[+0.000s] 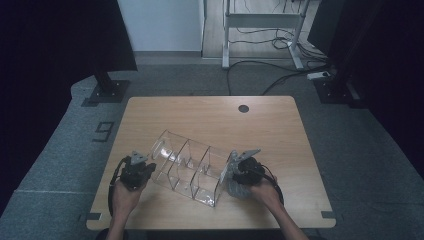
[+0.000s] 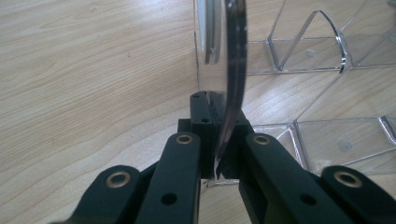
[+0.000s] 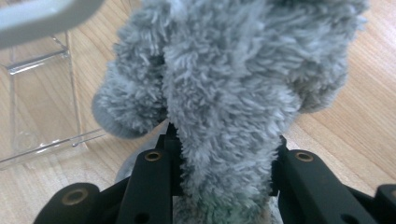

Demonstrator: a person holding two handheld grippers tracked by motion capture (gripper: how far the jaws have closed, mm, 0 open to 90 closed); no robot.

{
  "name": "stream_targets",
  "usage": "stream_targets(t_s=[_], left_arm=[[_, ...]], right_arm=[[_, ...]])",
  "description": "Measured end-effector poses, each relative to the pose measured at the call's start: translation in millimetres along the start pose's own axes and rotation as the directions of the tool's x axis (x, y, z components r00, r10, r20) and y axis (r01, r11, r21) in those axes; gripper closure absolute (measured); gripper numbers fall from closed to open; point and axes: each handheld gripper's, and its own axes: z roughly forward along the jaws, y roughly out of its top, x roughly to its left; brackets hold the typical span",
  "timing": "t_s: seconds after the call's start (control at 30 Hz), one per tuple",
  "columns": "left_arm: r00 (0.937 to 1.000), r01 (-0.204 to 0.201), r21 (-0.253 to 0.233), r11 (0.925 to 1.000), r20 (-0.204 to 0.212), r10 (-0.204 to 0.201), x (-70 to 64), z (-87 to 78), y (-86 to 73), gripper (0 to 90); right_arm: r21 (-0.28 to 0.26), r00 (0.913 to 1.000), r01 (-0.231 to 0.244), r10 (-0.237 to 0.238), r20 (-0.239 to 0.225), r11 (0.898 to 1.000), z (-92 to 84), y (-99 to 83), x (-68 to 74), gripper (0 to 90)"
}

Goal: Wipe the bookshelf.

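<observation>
A clear acrylic organizer (image 1: 192, 167) with several compartments lies slanted on the wooden table (image 1: 210, 117), near its front. My left gripper (image 1: 148, 168) is at the organizer's left end. In the left gripper view, the left gripper (image 2: 218, 128) is shut on the edge of a clear curved wall of the organizer (image 2: 233, 70). My right gripper (image 1: 234, 175) is at the organizer's right end and holds a grey fluffy cloth (image 1: 237, 186). Seen from the right gripper view, the right gripper (image 3: 224, 137) is shut on the cloth (image 3: 229, 79), which bulges out above the jaws, with a clear compartment (image 3: 42, 93) to the left.
A round cable hole (image 1: 243, 108) sits near the table's far edge. Dark stands (image 1: 107, 85) flank the table at the back left and back right. A metal desk frame (image 1: 260, 30) and floor cables (image 1: 280, 75) lie beyond.
</observation>
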Motion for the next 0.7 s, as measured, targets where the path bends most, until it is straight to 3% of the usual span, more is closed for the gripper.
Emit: stream_targets(t_s=[0.37,0.7], left_arm=[[0.9994,0.02,0.001,0.9998,-0.028,-0.02,-3.5,0.6,0.7,87.3],[0.9987,0.033,0.005,0.9995,-0.038,-0.032,-5.0,0.6,1.1,87.3]], right_arm=[[0.003,1.0,0.006,-0.006,-0.002,1.0,-0.2,-2.7,6.7,65.1],[0.015,0.9968,0.047,-0.046,-0.064,0.999,-5.4,-9.5,27.4,64.9]])
